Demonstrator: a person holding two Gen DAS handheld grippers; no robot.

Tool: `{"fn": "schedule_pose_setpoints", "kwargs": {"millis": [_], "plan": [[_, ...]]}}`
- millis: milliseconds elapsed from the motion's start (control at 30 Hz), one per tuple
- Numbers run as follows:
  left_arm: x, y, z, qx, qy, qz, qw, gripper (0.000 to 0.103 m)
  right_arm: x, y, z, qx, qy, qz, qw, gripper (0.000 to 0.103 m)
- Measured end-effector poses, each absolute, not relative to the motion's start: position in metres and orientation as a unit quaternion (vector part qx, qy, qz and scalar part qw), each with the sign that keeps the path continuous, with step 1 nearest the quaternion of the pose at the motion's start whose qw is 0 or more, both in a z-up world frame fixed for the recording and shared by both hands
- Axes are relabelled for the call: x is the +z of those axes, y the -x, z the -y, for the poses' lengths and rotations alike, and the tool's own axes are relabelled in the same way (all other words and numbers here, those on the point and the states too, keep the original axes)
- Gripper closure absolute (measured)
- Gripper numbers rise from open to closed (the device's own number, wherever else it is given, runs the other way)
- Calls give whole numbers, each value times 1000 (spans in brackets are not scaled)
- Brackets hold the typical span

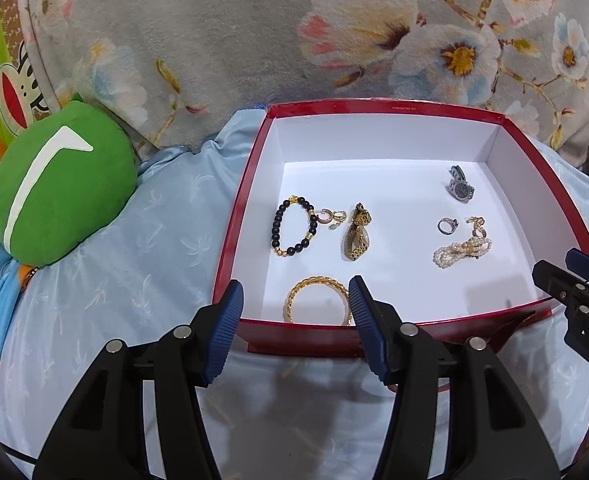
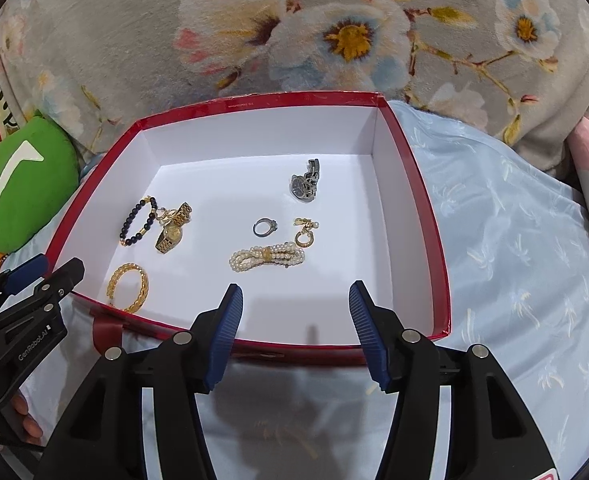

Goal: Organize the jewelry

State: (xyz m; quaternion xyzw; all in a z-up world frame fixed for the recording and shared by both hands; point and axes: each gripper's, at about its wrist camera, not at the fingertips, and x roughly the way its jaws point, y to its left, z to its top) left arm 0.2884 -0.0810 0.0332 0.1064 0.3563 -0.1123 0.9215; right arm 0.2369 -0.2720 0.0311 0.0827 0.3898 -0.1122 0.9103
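Hovering at the near rim of the red cardboard box with the white lining [image 1: 254, 184], both grippers face the jewelry laid out inside it. The left gripper [image 1: 296, 304] has its blue ribbed jaws standing wide with nothing between them, right over the near rim where the gold chain bangle [image 1: 318, 300] lies just inside. The right gripper [image 2: 296, 304] is just as wide and just as empty, poised at the near rim toward the box's right half.

Deeper in from that rim, on the left, sit the black beaded bracelet with gold spacers [image 1: 294, 226], small gold hoop earrings [image 1: 330, 216] touching it, and a gold link watch [image 1: 357, 236] beside them. To the right lie a silver ring [image 2: 265, 227], a pearl strand bracelet [image 2: 268, 258], a gold clip earring [image 2: 305, 234], and, nearest the far wall, a dark steel watch [image 2: 305, 186].

Here's the worry: the box rests on soft, pale blue satin bedding [image 2: 514, 240], so a jaw clipping the rim could tip or slide it and scatter the neat groups. Thin pieces like the ring look likely to slip from the pads, and the earrings could snag the beads.
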Motion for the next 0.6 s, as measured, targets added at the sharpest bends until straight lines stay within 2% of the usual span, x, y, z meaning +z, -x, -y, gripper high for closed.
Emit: {"fn": "schedule_pose_setpoints", "kwargs": {"millis": [300, 400, 500, 533, 600], "plan": [[33, -280, 80, -103, -107, -353, 924, 49, 31, -229, 267, -122, -80, -380, 913, 46], [33, -282, 77, -86, -107, -353, 925, 39, 31, -230, 266, -119, -80, -378, 915, 43], [33, -282, 77, -84, -111, -354, 925, 36, 30, -229, 265, -122, -79, -375, 915, 40], [33, -283, 77, -73, -112, -355, 925, 27, 30, -229, 264, -122, -80, -375, 915, 39], [32, -285, 72, -57, -99, -360, 926, 20, 30, -229, 263, -123, -79, -375, 915, 37]]}}
